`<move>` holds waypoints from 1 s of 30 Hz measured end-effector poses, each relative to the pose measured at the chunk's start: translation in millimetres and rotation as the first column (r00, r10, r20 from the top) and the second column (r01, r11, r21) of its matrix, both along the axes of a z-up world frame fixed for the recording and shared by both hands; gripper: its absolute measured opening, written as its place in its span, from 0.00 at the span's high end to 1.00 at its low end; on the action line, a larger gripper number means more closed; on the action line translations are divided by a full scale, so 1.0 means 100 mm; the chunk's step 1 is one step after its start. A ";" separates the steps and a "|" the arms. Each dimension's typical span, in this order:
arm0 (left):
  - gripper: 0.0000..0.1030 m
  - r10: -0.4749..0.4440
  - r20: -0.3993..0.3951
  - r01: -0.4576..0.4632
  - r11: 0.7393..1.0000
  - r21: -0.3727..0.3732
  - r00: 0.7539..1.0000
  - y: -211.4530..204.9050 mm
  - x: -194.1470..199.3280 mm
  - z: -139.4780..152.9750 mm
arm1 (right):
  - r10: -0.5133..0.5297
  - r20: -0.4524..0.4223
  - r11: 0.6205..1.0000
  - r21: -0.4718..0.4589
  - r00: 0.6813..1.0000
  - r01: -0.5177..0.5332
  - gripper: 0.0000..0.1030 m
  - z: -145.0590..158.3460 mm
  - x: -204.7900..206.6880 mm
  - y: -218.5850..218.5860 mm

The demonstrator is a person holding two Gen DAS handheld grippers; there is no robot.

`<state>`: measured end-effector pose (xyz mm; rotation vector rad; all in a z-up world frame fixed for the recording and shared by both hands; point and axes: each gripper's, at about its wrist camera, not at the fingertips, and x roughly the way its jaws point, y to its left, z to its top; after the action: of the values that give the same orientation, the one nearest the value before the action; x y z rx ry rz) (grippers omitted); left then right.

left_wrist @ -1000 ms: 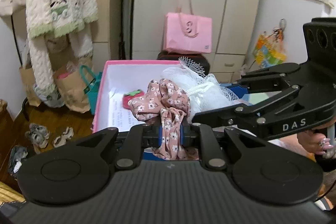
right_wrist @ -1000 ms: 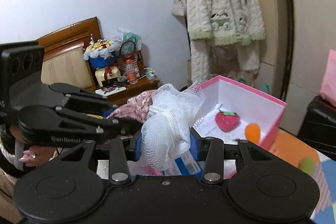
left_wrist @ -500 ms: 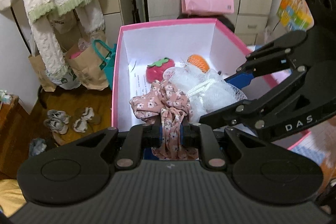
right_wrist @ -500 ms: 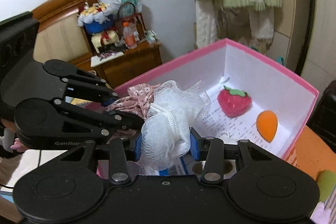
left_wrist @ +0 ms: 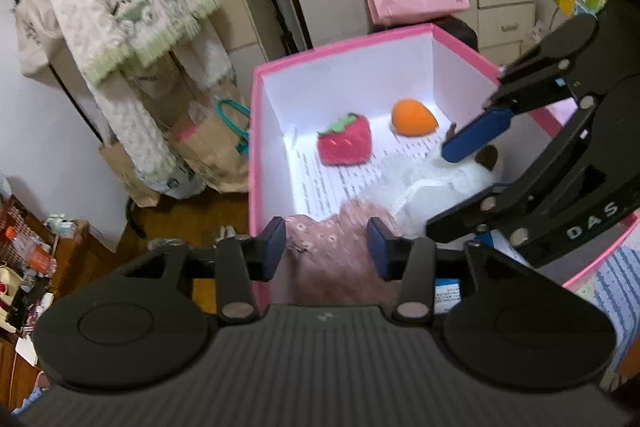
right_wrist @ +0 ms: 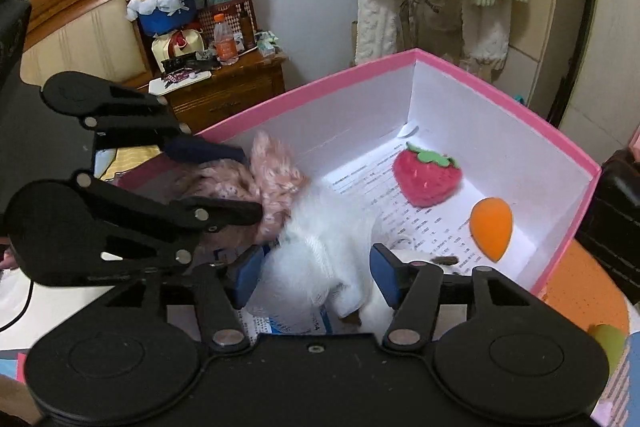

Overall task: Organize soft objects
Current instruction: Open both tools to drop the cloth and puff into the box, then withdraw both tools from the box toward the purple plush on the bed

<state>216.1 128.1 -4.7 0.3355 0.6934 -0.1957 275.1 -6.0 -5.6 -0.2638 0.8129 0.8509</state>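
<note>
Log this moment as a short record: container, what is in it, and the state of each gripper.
container: pink box, open top, white inside
contents: strawberry plush, orange sponge, pink floral scrunchie, white mesh pouf, printed paper on the floor
left gripper: jaws apart, scrunchie loose between them
right gripper: jaws apart, pouf loose between them
blur: scrunchie and pouf are smeared
</note>
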 end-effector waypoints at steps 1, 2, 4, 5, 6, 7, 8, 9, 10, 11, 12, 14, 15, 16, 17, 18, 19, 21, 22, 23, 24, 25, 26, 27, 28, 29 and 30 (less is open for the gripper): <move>0.53 0.002 0.009 -0.002 1.000 -0.013 1.000 0.02 -0.04 0.05 | 0.000 0.004 1.000 0.006 1.000 0.000 0.37 0.02 -0.01 -0.02; 0.49 -0.001 0.010 0.002 0.999 -0.032 1.000 0.04 -0.04 0.08 | -0.002 0.004 1.000 0.014 1.000 0.002 0.37 0.04 -0.03 -0.05; 0.44 -0.002 -0.010 0.001 0.996 -0.089 1.000 0.09 -0.08 0.15 | -0.005 0.006 0.999 0.037 1.000 0.005 0.37 0.09 -0.07 -0.12; 0.44 -0.004 -0.025 0.001 0.993 -0.117 1.000 0.11 -0.10 0.18 | -0.010 0.011 0.999 0.045 1.000 0.009 0.37 0.12 -0.09 -0.15; 0.44 -0.008 -0.037 0.003 0.990 -0.138 0.999 0.13 -0.12 0.20 | -0.013 0.018 0.999 0.050 1.000 0.012 0.37 0.15 -0.12 -0.18; 0.44 -0.012 -0.050 0.004 0.988 -0.156 0.999 0.13 -0.14 0.22 | -0.012 0.024 0.999 0.051 1.000 0.010 0.37 0.17 -0.16 -0.20; 0.44 -0.015 -0.063 0.004 0.985 -0.173 0.998 0.14 -0.16 0.23 | -0.010 0.028 0.999 0.051 1.000 0.008 0.37 0.20 -0.19 -0.22; 0.44 -0.019 -0.074 0.005 0.983 -0.185 0.997 0.14 -0.18 0.24 | -0.007 0.033 0.999 0.050 0.999 0.006 0.37 0.23 -0.22 -0.24; 0.43 -0.024 -0.083 0.008 0.981 -0.195 0.996 0.14 -0.21 0.26 | -0.006 0.038 0.999 0.049 0.999 0.004 0.37 0.26 -0.27 -0.25; 0.43 -0.027 -0.087 0.010 0.980 -0.200 0.996 0.13 -0.24 0.28 | -0.005 0.043 0.999 0.048 0.999 0.003 0.37 0.28 -0.31 -0.27; 0.43 -0.029 -0.086 0.011 0.979 -0.204 0.996 0.13 -0.28 0.30 | -0.005 0.052 0.999 0.045 0.999 0.003 0.37 0.31 -0.35 -0.29; 0.41 -0.033 -0.076 0.017 0.979 -0.201 0.997 0.11 -0.37 0.35 | -0.006 0.071 0.999 0.041 0.997 0.003 0.37 0.37 -0.45 -0.33; 0.39 -0.035 -0.069 0.020 0.980 -0.199 0.997 0.10 -0.41 0.38 | -0.005 0.083 0.999 0.040 0.997 0.001 0.37 0.41 -0.50 -0.35; 0.37 -0.038 -0.060 0.025 0.980 -0.196 0.998 0.09 -0.46 0.41 | -0.005 0.093 0.999 0.042 0.996 0.001 0.37 0.45 -0.55 -0.38; 0.37 -0.041 -0.052 0.030 0.981 -0.194 0.998 0.08 -0.50 0.43 | -0.007 0.102 0.999 0.046 0.995 0.002 0.37 0.49 -0.61 -0.41; 0.37 -0.043 -0.045 0.034 0.981 -0.191 0.998 0.07 -0.55 0.45 | -0.009 0.111 0.999 0.049 0.994 0.003 0.37 0.52 -0.66 -0.44; 0.37 -0.045 -0.037 0.037 0.981 -0.191 0.998 0.06 -0.59 0.48 | -0.010 0.118 0.999 0.052 0.993 0.004 0.37 0.55 -0.71 -0.47; 0.37 -0.048 -0.025 0.042 0.980 -0.195 0.999 0.04 -0.68 0.53 | -0.006 0.126 0.998 0.057 0.992 -0.001 0.37 0.60 -0.80 -0.53; 0.37 -0.057 -0.023 0.052 0.979 -0.196 0.998 0.03 -0.73 0.55 | -0.005 0.129 0.998 0.059 0.992 -0.003 0.37 0.63 -0.85 -0.56; 0.37 -0.066 -0.024 0.060 0.978 -0.200 0.998 0.01 -0.77 0.57 | -0.006 0.132 0.998 0.059 0.991 -0.002 0.37 0.65 -0.90 -0.59; 0.37 -0.073 -0.024 0.066 0.977 -0.204 0.997 0.00 -0.82 0.59 | -0.009 0.137 0.998 0.057 0.991 0.001 0.37 0.68 -0.94 -0.61; 0.37 -0.082 -0.025 0.075 0.976 -0.206 0.996 -0.02 -0.86 0.62 | -0.012 0.141 0.998 0.057 0.990 0.004 0.37 0.70 -0.98 -0.64; 0.37 -0.091 -0.023 0.085 0.975 -0.207 0.996 -0.04 -0.91 0.64 | -0.017 0.145 0.998 0.058 0.989 0.009 0.37 0.72 -1.03 -0.67; 0.37 -0.099 -0.021 0.092 0.974 -0.207 0.995 -0.05 -0.95 0.66 | -0.022 0.150 0.998 0.060 0.988 0.013 0.37 0.74 -1.07 -0.70; 0.36 -0.105 -0.021 0.099 0.973 -0.209 0.994 -0.06 -0.99 0.67 | -0.025 0.154 0.998 0.063 0.988 0.016 0.37 0.76 -1.12 -0.73; 0.35 -0.113 -0.021 0.106 0.971 -0.213 0.993 -0.08 -1.04 0.68 | -0.030 0.155 0.997 0.069 0.987 0.019 0.37 0.77 -1.17 -0.77; 0.35 -0.123 -0.024 0.115 0.969 -0.217 0.992 -0.10 -1.08 0.69 | -0.037 0.152 0.997 0.073 0.988 0.026 0.37 0.79 -1.21 -0.81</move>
<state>107.9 118.1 64.7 0.1657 0.6819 -0.3896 153.8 -86.6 73.6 -0.2496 0.6406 0.8175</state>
